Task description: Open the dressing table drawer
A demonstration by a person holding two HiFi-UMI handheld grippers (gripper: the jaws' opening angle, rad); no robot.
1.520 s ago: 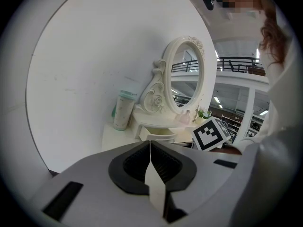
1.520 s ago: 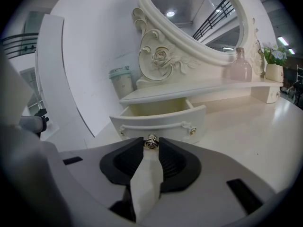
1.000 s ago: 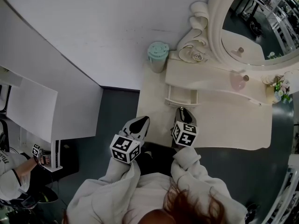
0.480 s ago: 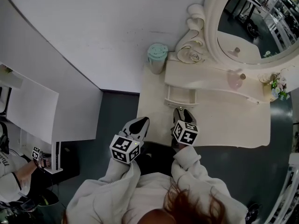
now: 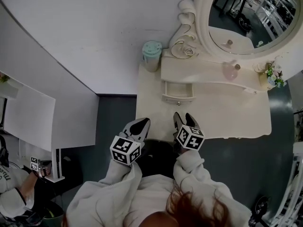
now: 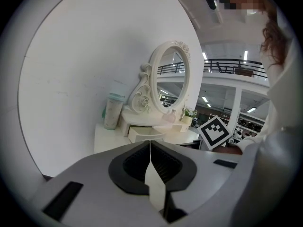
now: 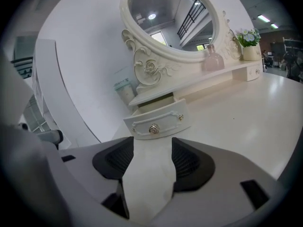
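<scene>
now right tongs (image 5: 182,117) tilt down, opening empty before the pulled-out drawer (image 5: 178,97); left tongs (image 5: 144,122) closed.

Pale grey fleece top (image 5: 142,195), thick fuzzy texture; bulky matching sleeves (image 5: 113,186) bunched at cuffs; long loose wavy hair (image 5: 189,207)

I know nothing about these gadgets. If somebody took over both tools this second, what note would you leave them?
Left gripper: shut, empty, near the front edge of the dressing table.
Right gripper: jaws opening, nothing between them, the knob just ahead.
Drawer: pulled out from under the shelf.
Done: drawer open.
Left: probably only to draw the right gripper back.
</scene>
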